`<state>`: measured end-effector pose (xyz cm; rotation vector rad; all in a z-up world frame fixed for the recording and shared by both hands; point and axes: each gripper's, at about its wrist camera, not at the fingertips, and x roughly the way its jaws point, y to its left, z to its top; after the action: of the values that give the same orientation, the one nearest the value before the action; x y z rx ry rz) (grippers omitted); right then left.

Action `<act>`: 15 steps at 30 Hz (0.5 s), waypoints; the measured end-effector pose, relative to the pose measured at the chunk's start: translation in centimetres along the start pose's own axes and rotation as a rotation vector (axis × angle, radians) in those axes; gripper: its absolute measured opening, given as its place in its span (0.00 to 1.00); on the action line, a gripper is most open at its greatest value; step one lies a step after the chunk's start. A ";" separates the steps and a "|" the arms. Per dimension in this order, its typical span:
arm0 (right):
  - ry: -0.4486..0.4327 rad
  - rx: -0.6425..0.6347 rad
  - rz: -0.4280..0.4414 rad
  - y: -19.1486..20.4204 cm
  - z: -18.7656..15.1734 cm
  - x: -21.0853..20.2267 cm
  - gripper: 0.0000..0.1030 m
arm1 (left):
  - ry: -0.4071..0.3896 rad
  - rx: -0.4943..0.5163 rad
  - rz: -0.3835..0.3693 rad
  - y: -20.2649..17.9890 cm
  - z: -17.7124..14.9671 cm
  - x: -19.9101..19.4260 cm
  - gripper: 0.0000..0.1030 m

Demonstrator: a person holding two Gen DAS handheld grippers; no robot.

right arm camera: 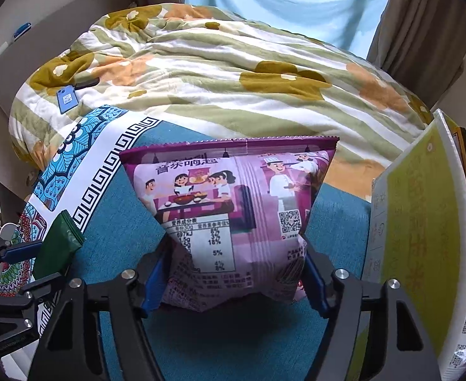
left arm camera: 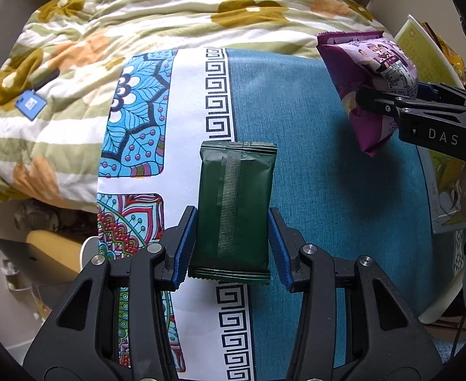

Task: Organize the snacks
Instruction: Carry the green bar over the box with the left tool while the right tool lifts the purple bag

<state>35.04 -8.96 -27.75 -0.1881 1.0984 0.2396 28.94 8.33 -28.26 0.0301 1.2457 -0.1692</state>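
Note:
My left gripper (left arm camera: 231, 241) is shut on a dark green snack packet (left arm camera: 236, 209) and holds it above the teal cloth; the packet also shows in the right wrist view (right arm camera: 58, 247) at the far left. My right gripper (right arm camera: 233, 273) is shut on a purple snack bag (right arm camera: 229, 209), squeezing its lower part. The bag hangs at the upper right of the left wrist view (left arm camera: 372, 85), held by the right gripper (left arm camera: 388, 101). Both packets are off the surface.
A teal cloth (left arm camera: 328, 190) with a white key-pattern border covers the table. A green-and-white box (right arm camera: 420, 231) with snack packs stands at the right edge. A floral quilt (right arm camera: 217, 73) lies beyond, with a blue phone (right arm camera: 66, 98) on it.

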 end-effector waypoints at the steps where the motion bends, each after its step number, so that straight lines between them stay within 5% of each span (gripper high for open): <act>1: -0.007 0.005 0.000 0.0 0.0 -0.5 0.65 | -0.007 -0.003 0.000 0.0 0.0 -0.6 0.39; 8: -0.088 0.065 0.028 0.0 0.1 -6.2 0.65 | -0.091 -0.005 -0.026 -0.6 1.1 -5.9 0.39; 15: -0.189 0.173 0.043 -1.5 -0.7 -14.2 0.65 | -0.208 0.111 -0.096 -4.8 3.5 -11.4 0.39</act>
<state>28.70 -11.95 -15.34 0.0129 0.9309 0.1948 28.03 4.46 -16.04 0.0478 1.0297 -0.3170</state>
